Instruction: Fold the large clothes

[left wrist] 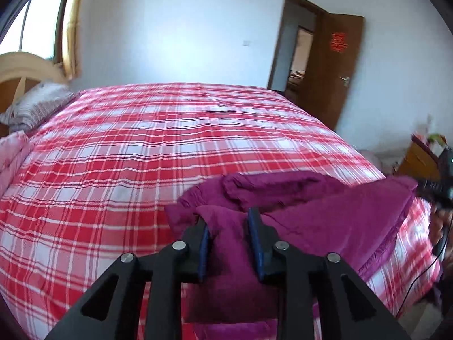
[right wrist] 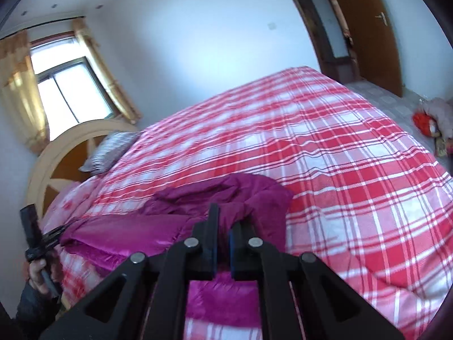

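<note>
A large magenta garment point(left wrist: 334, 215) lies partly bunched near the front edge of a bed with a red and white plaid cover point(left wrist: 141, 153). My left gripper point(left wrist: 229, 229) has a fold of the garment between its blue pads, which stand a little apart. In the right wrist view the garment point(right wrist: 220, 195) lies heaped on the plaid cover point(right wrist: 354, 170). My right gripper point(right wrist: 223, 226) is shut on a fold of it and lifts the cloth slightly. The right gripper shows at the right edge of the left view point(left wrist: 436, 189), and the left one at the left edge of the right view point(right wrist: 36, 235).
A striped pillow point(left wrist: 36, 104) and a wooden headboard point(left wrist: 25, 68) are at the bed's left end. A pink quilt point(left wrist: 11, 153) lies beside the pillow. A brown door point(left wrist: 334, 65) stands open behind the bed. A wooden cabinet point(left wrist: 419, 158) and red and pink things on the floor point(right wrist: 430, 121) are on the right.
</note>
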`<state>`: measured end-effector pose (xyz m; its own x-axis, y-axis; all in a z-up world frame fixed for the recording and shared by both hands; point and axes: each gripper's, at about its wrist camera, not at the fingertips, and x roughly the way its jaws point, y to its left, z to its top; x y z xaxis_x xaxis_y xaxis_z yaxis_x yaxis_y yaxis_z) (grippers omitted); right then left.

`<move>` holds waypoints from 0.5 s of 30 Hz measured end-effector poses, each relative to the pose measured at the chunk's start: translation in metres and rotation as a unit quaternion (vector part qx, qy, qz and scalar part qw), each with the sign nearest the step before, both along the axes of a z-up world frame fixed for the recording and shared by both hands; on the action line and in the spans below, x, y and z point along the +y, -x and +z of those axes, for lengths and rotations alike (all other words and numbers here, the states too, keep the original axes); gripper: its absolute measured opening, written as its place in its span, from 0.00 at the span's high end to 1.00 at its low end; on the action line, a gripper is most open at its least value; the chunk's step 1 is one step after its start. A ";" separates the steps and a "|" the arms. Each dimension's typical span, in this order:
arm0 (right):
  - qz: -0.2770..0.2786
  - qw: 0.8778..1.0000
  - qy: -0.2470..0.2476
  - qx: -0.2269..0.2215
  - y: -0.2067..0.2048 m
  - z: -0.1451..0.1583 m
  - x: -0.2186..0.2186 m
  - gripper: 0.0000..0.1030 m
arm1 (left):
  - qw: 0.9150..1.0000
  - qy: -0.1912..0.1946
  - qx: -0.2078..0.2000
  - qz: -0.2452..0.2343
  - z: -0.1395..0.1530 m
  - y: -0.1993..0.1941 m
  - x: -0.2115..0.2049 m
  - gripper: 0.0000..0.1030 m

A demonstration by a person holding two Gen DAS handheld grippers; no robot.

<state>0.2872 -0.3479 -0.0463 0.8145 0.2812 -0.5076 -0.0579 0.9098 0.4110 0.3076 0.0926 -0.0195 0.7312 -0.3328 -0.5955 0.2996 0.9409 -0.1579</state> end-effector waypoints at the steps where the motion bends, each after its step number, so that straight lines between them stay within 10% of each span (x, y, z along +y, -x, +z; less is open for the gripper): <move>1: -0.003 1.000 -0.005 0.010 -0.009 -0.007 -0.003 0.93 | 1.000 0.003 -0.001 0.008 0.000 -0.008 0.004 0.71; 5: -0.025 0.999 0.006 0.040 -0.045 -0.028 -0.007 0.93 | 0.995 -0.027 -0.047 0.083 0.009 -0.011 0.016 0.17; 9: -0.038 0.997 -0.004 0.060 -0.066 -0.045 -0.014 0.93 | 0.991 -0.047 -0.074 0.104 0.007 -0.009 0.010 0.15; 15: -0.039 0.997 0.014 0.068 -0.097 -0.052 -0.003 0.92 | 0.992 -0.107 -0.065 0.015 -0.039 -0.010 -0.082 0.15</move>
<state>0.3844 -0.3504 -0.0981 0.7567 0.2033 -0.6213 0.0679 0.9208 0.3840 0.3178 0.0110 -0.0586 0.8139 -0.1859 -0.5505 0.2762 0.9573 0.0851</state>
